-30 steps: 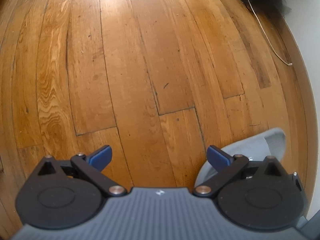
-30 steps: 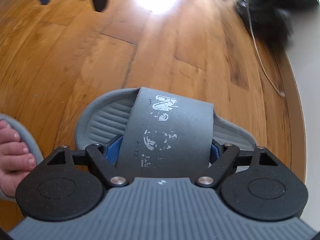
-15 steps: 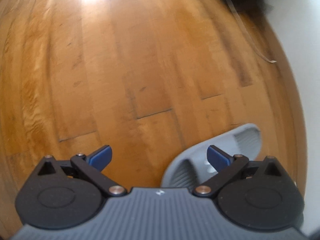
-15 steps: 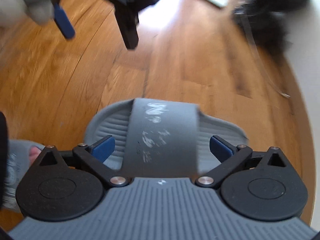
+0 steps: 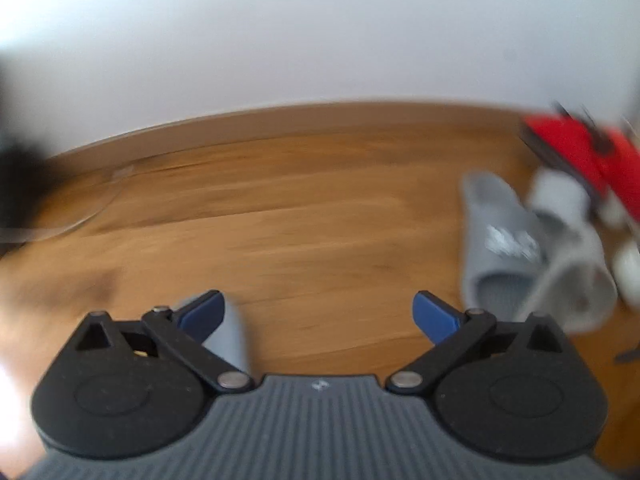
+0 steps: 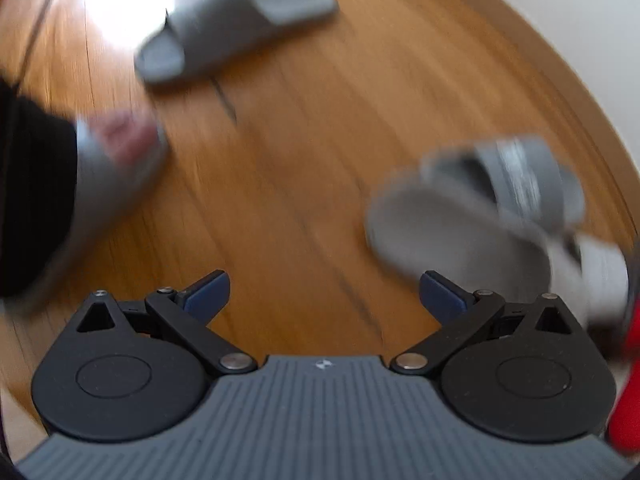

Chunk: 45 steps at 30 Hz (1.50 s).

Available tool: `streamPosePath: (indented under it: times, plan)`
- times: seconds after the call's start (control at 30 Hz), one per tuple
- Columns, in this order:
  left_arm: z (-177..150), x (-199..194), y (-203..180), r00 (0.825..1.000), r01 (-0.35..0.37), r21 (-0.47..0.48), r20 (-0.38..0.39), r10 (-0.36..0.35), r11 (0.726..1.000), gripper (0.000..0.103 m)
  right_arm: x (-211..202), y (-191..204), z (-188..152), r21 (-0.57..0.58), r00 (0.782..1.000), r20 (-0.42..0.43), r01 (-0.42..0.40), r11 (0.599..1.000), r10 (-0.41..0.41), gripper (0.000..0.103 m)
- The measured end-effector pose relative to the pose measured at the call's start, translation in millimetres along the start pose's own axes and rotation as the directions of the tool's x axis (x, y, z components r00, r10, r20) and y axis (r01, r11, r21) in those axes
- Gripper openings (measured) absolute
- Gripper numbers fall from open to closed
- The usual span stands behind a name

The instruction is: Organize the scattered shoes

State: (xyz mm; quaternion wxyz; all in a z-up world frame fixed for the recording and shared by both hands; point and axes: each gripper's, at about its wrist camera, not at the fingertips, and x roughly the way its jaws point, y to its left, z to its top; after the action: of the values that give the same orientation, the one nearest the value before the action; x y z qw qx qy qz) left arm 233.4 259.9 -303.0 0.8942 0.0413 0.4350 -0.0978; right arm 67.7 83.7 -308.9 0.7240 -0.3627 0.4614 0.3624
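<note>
Both views are motion-blurred. My left gripper (image 5: pixel 318 314) is open with only floor between its fingers; the edge of a grey slide (image 5: pixel 230 336) shows just behind its left finger. A grey slide with a white logo (image 5: pixel 504 240) lies to the right, overlapping a paler shoe (image 5: pixel 572 284). My right gripper (image 6: pixel 324 294) is open and holds nothing. A grey slide (image 6: pixel 236 28) lies alone on the floor far ahead of it. To its right a grey logo slide (image 6: pixel 524 180) rests against a pale upturned shoe (image 6: pixel 440 232).
Wood floor runs to a baseboard and white wall (image 5: pixel 320 32). A red object (image 5: pixel 576 148) sits beyond the shoe pile and at the right edge (image 6: pixel 628 400). A person's foot in a grey slide (image 6: pixel 112 168) stands at left. A dark heap (image 5: pixel 16 184) lies far left.
My right gripper opened and let go of the grey slide, which now lies on the floor farther off. Both grippers swung toward the wall and the pile of shoes.
</note>
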Motion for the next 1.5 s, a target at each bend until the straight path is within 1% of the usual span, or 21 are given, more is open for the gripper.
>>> streamPosePath:
  times: [0.07, 0.1, 0.13, 0.17, 0.2, 0.3, 0.37, 0.4, 0.5, 0.57, 0.67, 0.77, 0.83, 0.9, 1.0, 1.2, 1.27, 1.37, 1.4, 1.43, 1.5]
  plan:
    - [3.8, 34.2, -12.8, 0.994, 0.085, -0.021, -0.06, -0.086, 0.996, 0.079, -6.4, 2.0, -15.4, -0.016, 1.0, -0.019, -0.004, 1.0, 0.004, 0.102]
    - [4.3, 48.7, -16.8, 0.99, 0.11, -0.042, -0.086, -0.113, 0.993, 0.07, -9.2, 3.0, -22.6, -0.023, 0.999, -0.028, -0.018, 1.0, 0.017, 0.102]
    - [6.7, 61.7, -20.0, 0.985, 0.122, -0.056, -0.112, -0.128, 0.991, 0.054, -11.9, 4.1, -29.7, -0.03, 0.999, -0.036, -0.032, 0.999, 0.031, 0.102]
    - [8.9, 72.9, -23.6, 0.98, 0.134, -0.066, -0.136, -0.142, 0.989, 0.044, -12.2, 5.5, -31.3, -0.032, 0.998, -0.042, -0.044, 0.998, 0.043, 0.102]
    - [10.6, 77.7, -29.0, 0.977, 0.144, -0.061, -0.151, -0.151, 0.988, 0.03, -11.1, 5.9, -32.4, -0.033, 0.998, -0.044, -0.05, 0.998, 0.048, 0.102]
    - [16.5, 86.2, -42.0, 0.965, 0.2, -0.017, -0.168, -0.2, 0.98, 0.029, -10.5, 7.3, -38.4, -0.033, 0.996, -0.037, -0.085, 0.996, 0.084, 0.102]
    - [19.6, 87.1, -49.7, 0.943, 0.285, 0.037, -0.189, -0.273, 0.958, 0.031, -12.2, 5.7, -41.7, -0.027, 0.996, -0.029, -0.087, 0.996, 0.086, 0.102]
    - [20.6, 87.6, -53.4, 0.939, 0.302, 0.066, -0.195, -0.284, 0.951, 0.032, -10.6, 4.7, -42.0, -0.015, 0.996, -0.026, -0.09, 0.996, 0.09, 0.102]
    - [23.0, 94.5, -66.0, 0.953, 0.262, 0.136, -0.193, -0.234, 0.955, 0.033, -11.9, -6.5, -48.3, 0.028, 0.994, -0.03, -0.104, 0.994, 0.105, 0.102]
    - [27.5, 101.8, -71.3, 0.962, 0.235, 0.155, -0.179, -0.207, 0.96, 0.033, -7.1, -12.5, -51.2, 0.051, 0.993, -0.036, -0.111, 0.993, 0.113, 0.102]
    - [35.7, 110.8, -84.4, 0.973, 0.203, 0.192, -0.148, -0.176, 0.96, 0.025, 0.5, -18.8, -54.0, 0.055, 0.995, -0.057, -0.083, 0.995, 0.086, 0.102]
    - [35.7, 110.2, -84.9, 0.983, 0.168, 0.175, -0.105, -0.151, 0.97, 0.018, 3.9, -24.2, -53.6, 0.068, 0.998, -0.047, -0.036, 0.997, 0.039, 0.102]
    - [30.8, 106.3, -83.5, 0.988, 0.144, 0.167, -0.082, -0.132, 0.975, 0.013, 4.1, -27.6, -51.5, 0.087, 0.998, -0.041, -0.036, 0.996, 0.04, 0.102]
    - [24.1, 99.5, -75.8, 0.996, 0.086, 0.158, -0.051, -0.078, 0.984, 0.011, 4.3, -31.0, -49.4, 0.107, 0.999, -0.035, -0.037, 0.994, 0.041, 0.102]
    - [15.1, 87.9, -58.0, 0.996, 0.077, 0.134, -0.052, -0.07, 0.988, 0.011, 5.6, -28.4, -46.9, 0.098, 0.999, -0.033, -0.036, 0.995, 0.04, 0.102]
    - [-5.4, 53.7, -41.6, 0.998, 0.053, 0.161, -0.045, -0.047, 0.986, 0.01, 2.4, -15.6, -37.4, 0.058, 0.999, -0.004, -0.054, 0.997, 0.054, 0.102]
    - [-14.4, 49.3, -37.6, 0.995, 0.058, 0.128, -0.084, -0.047, 0.99, 0.01, 0.7, -12.4, -31.9, 0.047, 0.998, 0.017, -0.06, 0.997, 0.059, 0.102]
    - [-27.4, 46.9, -31.5, 0.985, 0.078, 0.072, -0.159, -0.065, 0.994, 0.012, -6.8, -11.3, -17.7, 0.045, 0.994, 0.107, -0.024, 0.999, 0.019, 0.102]
    - [-31.6, 47.9, -28.8, 0.979, 0.092, 0.044, -0.187, -0.082, 0.995, 0.016, -8.8, -13.0, -9.0, 0.056, 0.99, 0.141, -0.015, 0.998, 0.007, 0.102]
    - [-36.3, 48.3, -23.5, 0.974, 0.11, -0.005, -0.199, -0.109, 0.994, 0.03, -7.8, -15.1, 0.3, 0.057, 0.988, 0.156, -0.019, 0.998, 0.01, 0.102]
    - [-42.2, 40.5, -13.9, 0.971, 0.12, -0.063, -0.199, -0.13, 0.991, 0.046, -4.3, -18.7, 17.3, 0.042, 0.984, 0.177, -0.011, 0.999, 0.003, 0.102]
